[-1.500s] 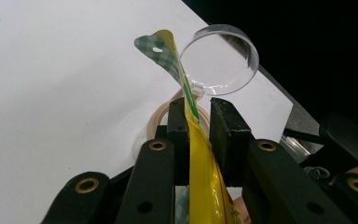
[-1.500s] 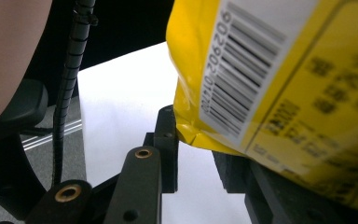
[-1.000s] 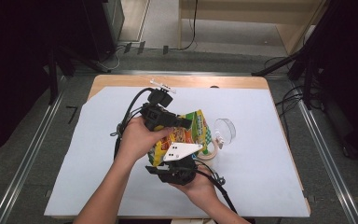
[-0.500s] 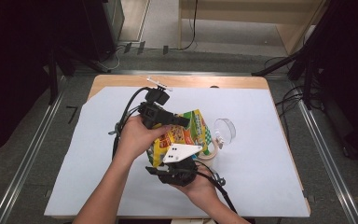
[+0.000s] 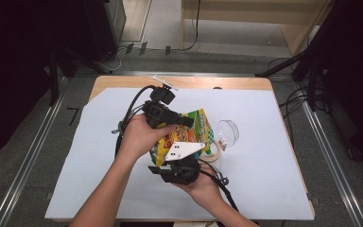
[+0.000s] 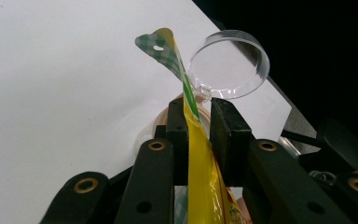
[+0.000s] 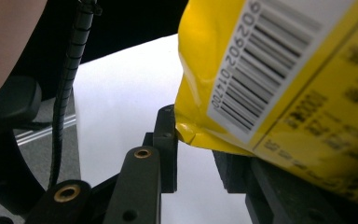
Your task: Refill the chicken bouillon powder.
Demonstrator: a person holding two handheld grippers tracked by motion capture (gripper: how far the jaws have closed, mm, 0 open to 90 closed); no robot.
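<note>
A yellow snack bag (image 5: 196,130) with a green checked top is held up over the white sheet between both grippers. My left gripper (image 5: 188,121) reaches in from the left. In the left gripper view, the left gripper (image 6: 198,105) is shut on the bag (image 6: 200,177), whose thin top edge runs up between the pads. My right gripper (image 5: 182,161) comes from the near side under its grey plate. In the right gripper view, the right gripper (image 7: 196,140) is shut on the bag's lower corner (image 7: 270,70), barcode side facing the camera.
A clear round lid (image 5: 228,131) lies just right of the bag, also seen past the left jaws (image 6: 228,63). A beige tape roll (image 5: 211,153) sits beside the right gripper. The white sheet (image 5: 99,156) covers most of the wooden table (image 5: 123,82).
</note>
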